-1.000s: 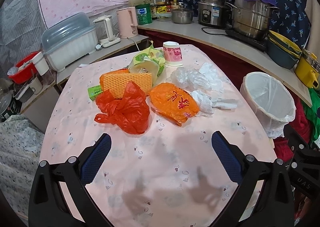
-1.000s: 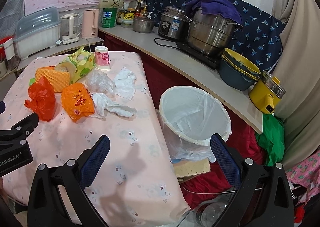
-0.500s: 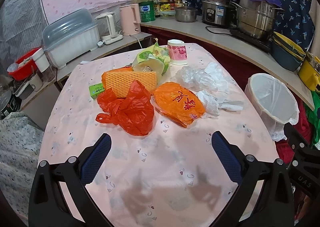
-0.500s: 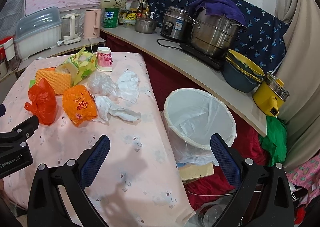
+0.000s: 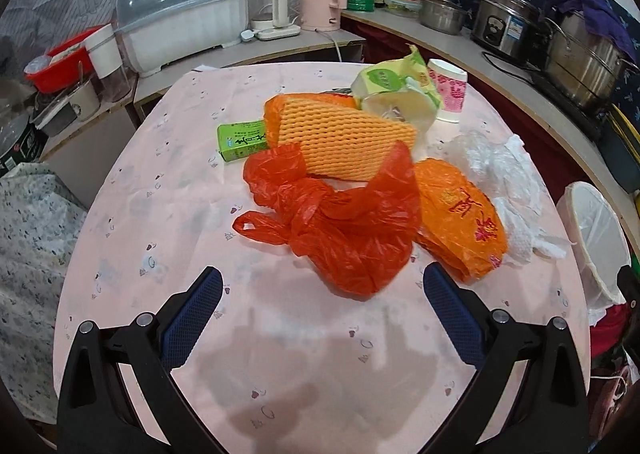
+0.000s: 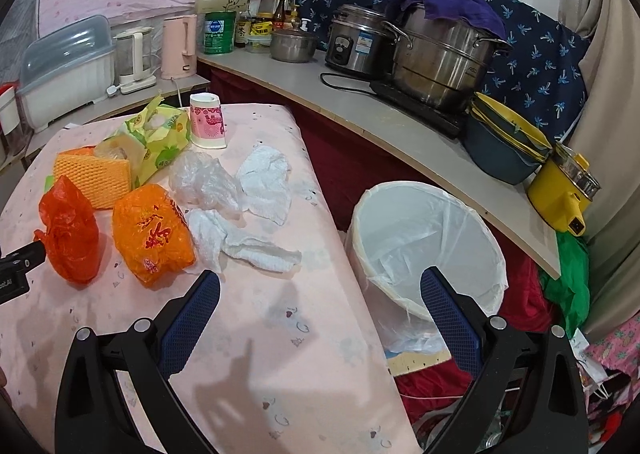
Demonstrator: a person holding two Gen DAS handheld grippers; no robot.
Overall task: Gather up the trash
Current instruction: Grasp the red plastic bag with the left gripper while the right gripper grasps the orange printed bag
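Trash lies on a pink-clothed table (image 5: 160,214): a red plastic bag (image 5: 344,230), an orange printed bag (image 5: 460,214), an orange foam net (image 5: 340,142), a green box (image 5: 242,140), a yellow-green wrapper (image 5: 396,94), clear plastic and white tissues (image 6: 240,238), and a paper cup (image 6: 208,126). My left gripper (image 5: 322,294) is open, just short of the red bag. My right gripper (image 6: 320,294) is open over the table's right edge, between the tissues and a white-lined bin (image 6: 424,246).
A counter (image 6: 360,114) behind and to the right carries pots, a rice cooker, kettles and stacked bowls. A white dish box (image 5: 180,22) stands at the far left. The bin sits on the floor right of the table, with cloth and clutter around it.
My left gripper has moved forward and left toward the red bag. My right gripper has moved forward a little toward the tissues and the bin. Both stay open.
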